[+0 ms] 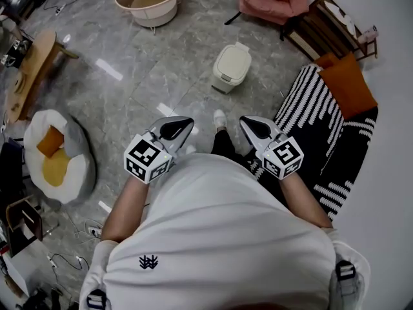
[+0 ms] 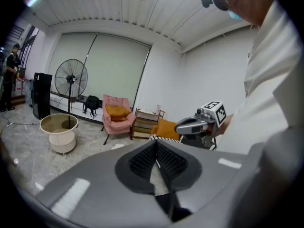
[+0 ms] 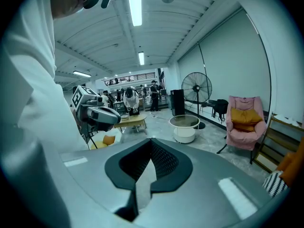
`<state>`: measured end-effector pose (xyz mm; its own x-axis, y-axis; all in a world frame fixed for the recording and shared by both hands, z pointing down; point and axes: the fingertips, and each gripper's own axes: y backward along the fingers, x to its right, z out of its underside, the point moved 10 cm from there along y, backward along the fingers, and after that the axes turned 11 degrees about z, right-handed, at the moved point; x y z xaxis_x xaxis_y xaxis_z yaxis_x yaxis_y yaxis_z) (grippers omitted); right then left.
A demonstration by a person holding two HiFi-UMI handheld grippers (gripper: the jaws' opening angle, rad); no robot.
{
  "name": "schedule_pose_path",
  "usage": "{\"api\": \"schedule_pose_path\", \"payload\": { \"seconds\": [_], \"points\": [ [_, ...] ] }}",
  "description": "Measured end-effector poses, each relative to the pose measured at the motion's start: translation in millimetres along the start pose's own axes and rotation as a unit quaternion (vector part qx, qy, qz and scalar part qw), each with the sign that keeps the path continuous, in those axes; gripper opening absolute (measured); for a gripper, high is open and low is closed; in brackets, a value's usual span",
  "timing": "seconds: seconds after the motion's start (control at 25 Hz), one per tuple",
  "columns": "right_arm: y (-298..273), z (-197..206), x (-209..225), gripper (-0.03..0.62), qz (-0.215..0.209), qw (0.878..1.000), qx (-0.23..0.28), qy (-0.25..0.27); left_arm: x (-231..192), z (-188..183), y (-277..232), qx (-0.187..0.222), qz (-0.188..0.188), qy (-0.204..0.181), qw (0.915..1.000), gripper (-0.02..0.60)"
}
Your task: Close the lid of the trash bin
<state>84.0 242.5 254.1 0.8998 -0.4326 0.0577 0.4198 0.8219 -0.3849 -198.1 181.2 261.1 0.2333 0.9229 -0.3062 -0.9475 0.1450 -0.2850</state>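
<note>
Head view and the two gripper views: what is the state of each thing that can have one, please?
trash bin: upright, looks closed.
left gripper: shut, nothing between its fingers.
right gripper: shut, nothing between its fingers.
fan: upright; spinning or not cannot be told.
pink armchair: nobody seated, orange cushion on it.

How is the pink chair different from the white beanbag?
The chair is pink, and the beanbag is white. The chair stands on thin legs and has a back and arms, while the beanbag is a soft round lump lying right on the floor. The chair is far ahead, past the bin, and the beanbag is nearer, on the person's left. Each holds an orange cushion.
</note>
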Motion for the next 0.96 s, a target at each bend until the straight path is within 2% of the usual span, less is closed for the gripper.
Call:
{"api": "schedule_pose_path", "payload": {
  "seconds": [0.96],
  "points": [
    [-13.2,-2.6,4.6,0.0,0.004,1.0,0.001,0.002,-10.5,1.7,-2.2,0.012,0.008,0.02,0.9997,0.057]
  ]
}}
